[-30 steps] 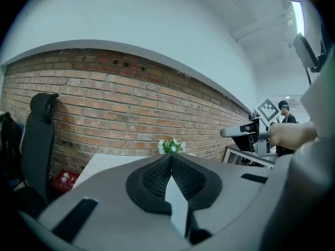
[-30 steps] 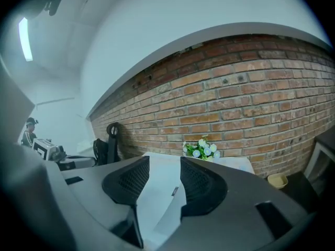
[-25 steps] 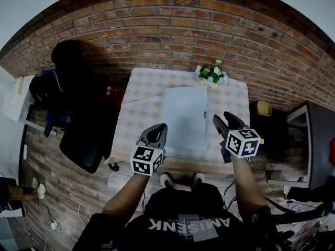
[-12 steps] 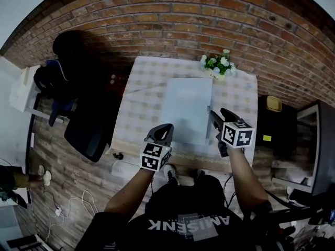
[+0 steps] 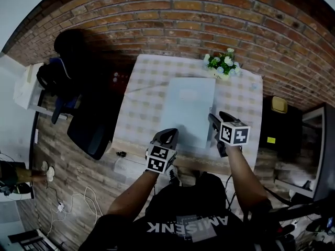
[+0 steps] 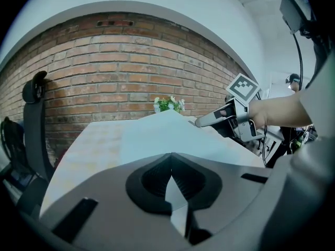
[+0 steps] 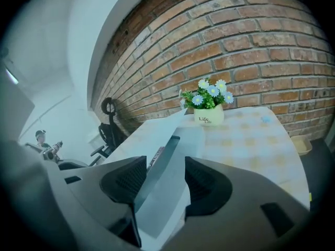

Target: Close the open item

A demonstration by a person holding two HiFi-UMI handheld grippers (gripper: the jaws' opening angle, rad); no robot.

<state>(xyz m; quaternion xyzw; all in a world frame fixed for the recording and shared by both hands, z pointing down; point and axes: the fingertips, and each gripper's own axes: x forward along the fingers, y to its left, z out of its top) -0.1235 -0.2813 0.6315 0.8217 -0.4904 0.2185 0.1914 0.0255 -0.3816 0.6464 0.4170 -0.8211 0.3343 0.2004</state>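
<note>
Nearest the body: left gripper (image 5: 168, 134), jaws pressed together, gripping nothing. Poised over the near edge of the table (image 5: 137, 95), at the near left corner of the pale flat box (image 5: 188, 106). Contact with the box not determinable.

Just beyond, on the right: right gripper (image 5: 212, 119), jaws apart, straddling the raised right-hand edge of the lid (image 7: 157, 135). Not clamped. Clear gap on the outer side of that edge; contact on the inner side uncertain.

Box lying lengthwise down the middle of the checked cloth. Lid lifted ajar along the right side, with a dark slot beneath and some printed matter inside, illegible.

Farther back: flower pot (image 5: 222, 66) at the far right corner of the table, well apart from the box. Brick wall (image 5: 183, 20) behind.

Judged step: approach to the lid, closing not yet done. Next move, in all likelihood: lower the lid flat, either by pinching the edge and guiding it down or by pressing from above with the shut left jaws. Calls for an even descent to seat the lid along its full length and avoid skidding the box across the cloth.
</note>
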